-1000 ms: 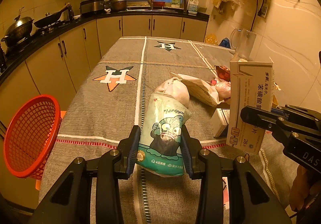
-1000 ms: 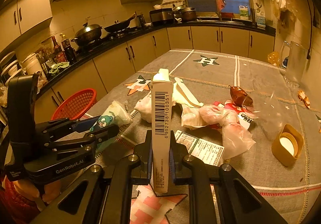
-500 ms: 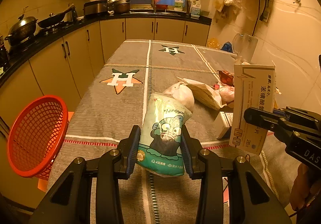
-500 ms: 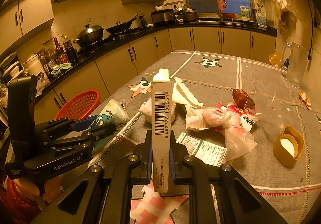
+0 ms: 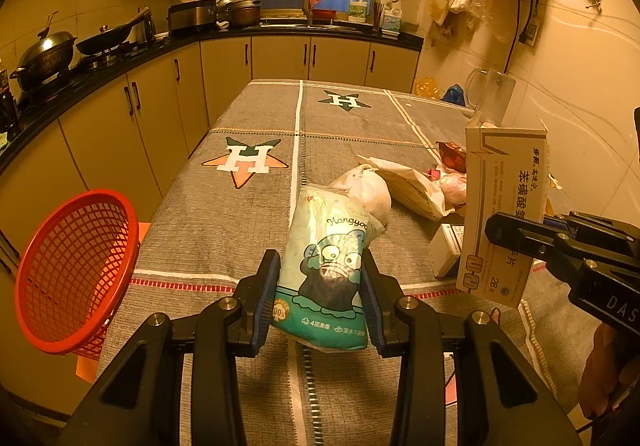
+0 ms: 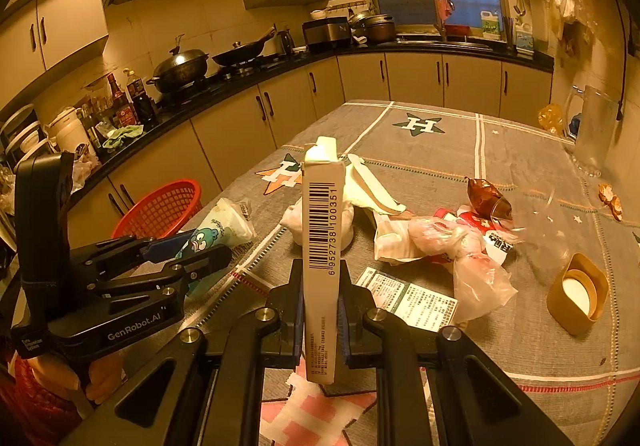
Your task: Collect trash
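Observation:
My left gripper is shut on a pale green tissue pack printed with a cartoon figure, held above the near end of the table. That pack and the left gripper also show at the left of the right wrist view. My right gripper is shut on a tall, thin medicine box held upright, barcode side facing the camera. In the left wrist view the same box hangs at the right. A red mesh basket stands off the table's left edge.
On the grey star-patterned tablecloth lie a white knotted bag, crumpled wrappers, a printed leaflet, a yellow lid, a brown wrapper and a tipped clear cup. A glass jug stands far right. Counters run along the left.
The left wrist view has shifted slightly: the basket and table sit a little further right and lower than a second ago. Both grips are unchanged and the right gripper stays put.

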### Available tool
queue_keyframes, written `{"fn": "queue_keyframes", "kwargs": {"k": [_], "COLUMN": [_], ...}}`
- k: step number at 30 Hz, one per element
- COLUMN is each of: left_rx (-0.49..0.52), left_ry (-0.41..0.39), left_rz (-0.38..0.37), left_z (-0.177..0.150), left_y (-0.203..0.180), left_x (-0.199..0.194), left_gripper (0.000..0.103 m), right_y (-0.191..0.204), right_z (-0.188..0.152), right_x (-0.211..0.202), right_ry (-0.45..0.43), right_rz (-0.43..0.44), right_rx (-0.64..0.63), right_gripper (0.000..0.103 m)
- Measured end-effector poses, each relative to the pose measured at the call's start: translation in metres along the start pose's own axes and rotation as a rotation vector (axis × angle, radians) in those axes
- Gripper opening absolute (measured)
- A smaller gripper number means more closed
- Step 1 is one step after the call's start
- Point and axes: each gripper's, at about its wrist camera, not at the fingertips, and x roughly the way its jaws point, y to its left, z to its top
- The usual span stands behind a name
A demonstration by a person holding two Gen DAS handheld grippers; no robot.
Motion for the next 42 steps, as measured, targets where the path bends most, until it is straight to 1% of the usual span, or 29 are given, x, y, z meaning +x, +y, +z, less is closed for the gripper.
{"fn": "queue_keyframes", "kwargs": {"k": [11, 17, 22, 28, 34, 42], "left_rx": [-0.004, -0.013, -0.031, -0.076, -0.128, -0.211], "left_ry": [-0.003, -0.011, -0.028, -0.054, -0.067, -0.072], "left_rz": [0.004, 0.011, 0.036, 0.089, 0.161, 0.267], "left_z": [0.0, 0.003, 0.007, 0.013, 0.014, 0.01], "left_y": [0.002, 0.007, 0.017, 0.043, 0.075, 0.131], "left_x": [0.001, -0.001, -0.007, -0.018, -0.029, -0.04], "left_gripper": [0.038, 0.038, 0.038, 0.038, 0.038, 0.039], "right_y": [-0.002, -0.003, 0.001, 0.019, 0.044, 0.089], "right_z": [0.003, 0.006, 0.013, 0.025, 0.038, 0.061], "right_x": [-0.004, -0.005, -0.003, 0.007, 0.026, 0.058], "right_ry": [-0.006, -0.003, 0.004, 0.017, 0.051, 0.101], "right_rz": [0.01, 0.036, 0.074, 0.131, 0.182, 0.263], "right_rx": [0.015, 0.032, 0.035, 0.009, -0.024, -0.072], "right_gripper": [0.015, 0.015, 0.015, 0.015, 0.015, 0.015]}}
